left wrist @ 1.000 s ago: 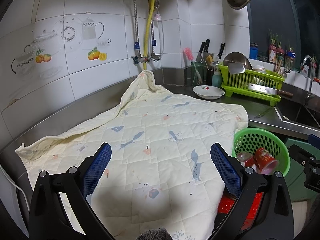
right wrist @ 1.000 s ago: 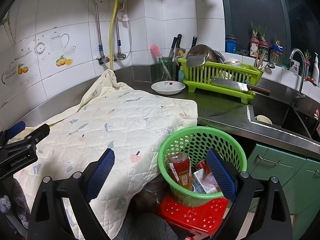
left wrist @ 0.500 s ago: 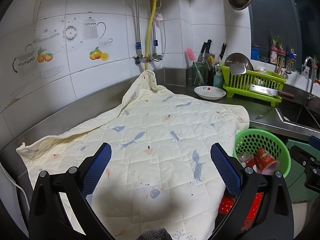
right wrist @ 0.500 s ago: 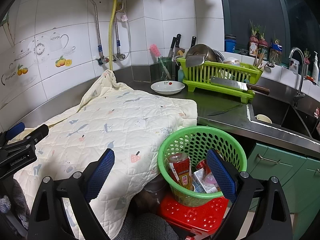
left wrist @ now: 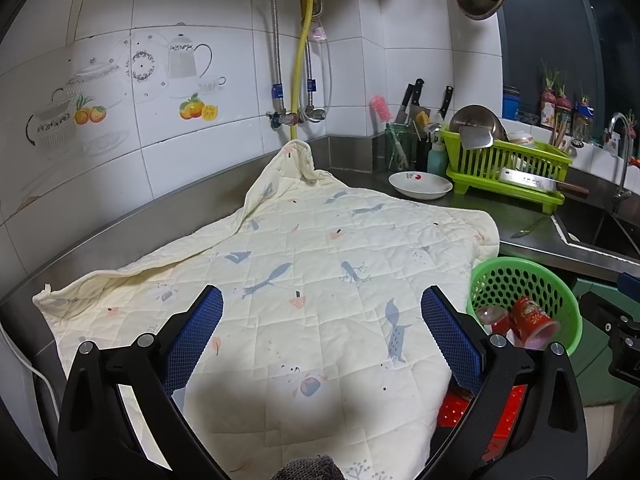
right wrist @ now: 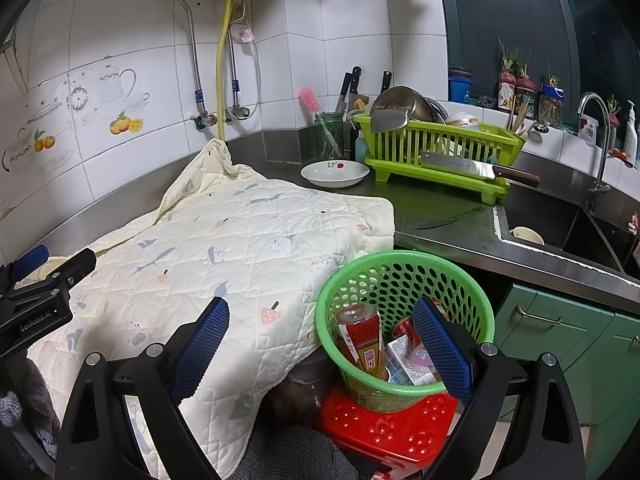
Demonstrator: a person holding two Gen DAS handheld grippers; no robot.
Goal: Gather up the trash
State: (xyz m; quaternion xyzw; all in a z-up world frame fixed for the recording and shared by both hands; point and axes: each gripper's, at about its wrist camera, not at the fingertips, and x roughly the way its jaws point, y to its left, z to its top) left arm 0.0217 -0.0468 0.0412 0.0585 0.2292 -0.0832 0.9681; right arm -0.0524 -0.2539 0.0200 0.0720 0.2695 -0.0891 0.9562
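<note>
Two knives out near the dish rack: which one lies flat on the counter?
The slim dark knife lies flat on the steel counter by the sink. The wooden-handled cleaver rests on the green dish rack.

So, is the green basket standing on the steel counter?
No, the green basket stands on a red stool, below the counter edge.

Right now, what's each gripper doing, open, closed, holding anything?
Left gripper: open, holding nothing, over the quilted cloth.
Right gripper: open, holding nothing, by the green basket.
</note>
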